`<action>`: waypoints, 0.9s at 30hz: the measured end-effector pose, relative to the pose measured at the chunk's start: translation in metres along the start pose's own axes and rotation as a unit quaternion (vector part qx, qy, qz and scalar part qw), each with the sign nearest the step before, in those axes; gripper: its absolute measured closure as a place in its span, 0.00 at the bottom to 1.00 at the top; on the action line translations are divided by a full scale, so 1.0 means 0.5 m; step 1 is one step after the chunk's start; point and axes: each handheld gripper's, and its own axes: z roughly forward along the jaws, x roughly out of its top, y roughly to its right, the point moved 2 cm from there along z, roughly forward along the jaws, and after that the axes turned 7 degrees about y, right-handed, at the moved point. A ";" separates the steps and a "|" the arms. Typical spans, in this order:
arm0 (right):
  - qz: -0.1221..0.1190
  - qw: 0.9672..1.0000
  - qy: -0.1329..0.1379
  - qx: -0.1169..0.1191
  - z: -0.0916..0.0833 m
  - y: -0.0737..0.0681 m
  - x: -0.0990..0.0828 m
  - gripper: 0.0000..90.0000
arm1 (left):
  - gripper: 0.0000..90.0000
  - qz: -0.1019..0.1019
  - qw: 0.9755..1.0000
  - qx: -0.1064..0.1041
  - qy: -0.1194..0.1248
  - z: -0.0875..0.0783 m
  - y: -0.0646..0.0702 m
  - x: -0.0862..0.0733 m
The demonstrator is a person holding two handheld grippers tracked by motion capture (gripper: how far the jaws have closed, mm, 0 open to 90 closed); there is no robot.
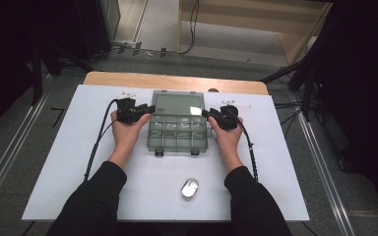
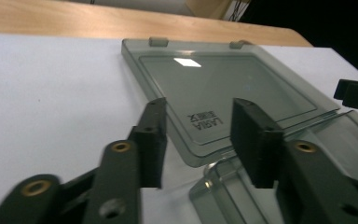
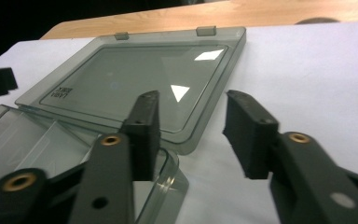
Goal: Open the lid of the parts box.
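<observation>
While open, tongs (image 2: 198, 140) beside lid (image 2: 223, 88)

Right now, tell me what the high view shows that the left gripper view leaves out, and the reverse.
The high view alone has the small silver oval object near the table's front edge, both hands, the box's divided compartments and its two front latches. The left gripper view alone gives the lettering moulded on the lid and the lid's two hinge tabs up close. Both share the clear grey organiser box lying open with its lid flat on the white table, and the left gripper, open at the lid's corner.
</observation>
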 end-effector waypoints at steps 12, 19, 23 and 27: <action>-0.034 0.998 0.025 0.036 -0.063 -0.025 -0.015 0.25 | 0.33 0.017 0.998 -0.038 0.036 -0.068 0.019 -0.014; -0.045 0.996 0.043 0.064 -0.093 -0.053 -0.018 0.07 | 0.18 0.035 0.997 -0.062 0.038 -0.104 0.033 -0.027; -0.060 0.994 0.046 0.080 -0.113 -0.068 -0.021 0.00 | 0.09 0.046 0.995 -0.078 0.040 -0.126 0.039 -0.039; -0.072 0.992 0.052 0.085 -0.133 -0.077 -0.023 0.00 | 0.00 0.052 0.991 -0.113 0.041 -0.148 0.045 -0.046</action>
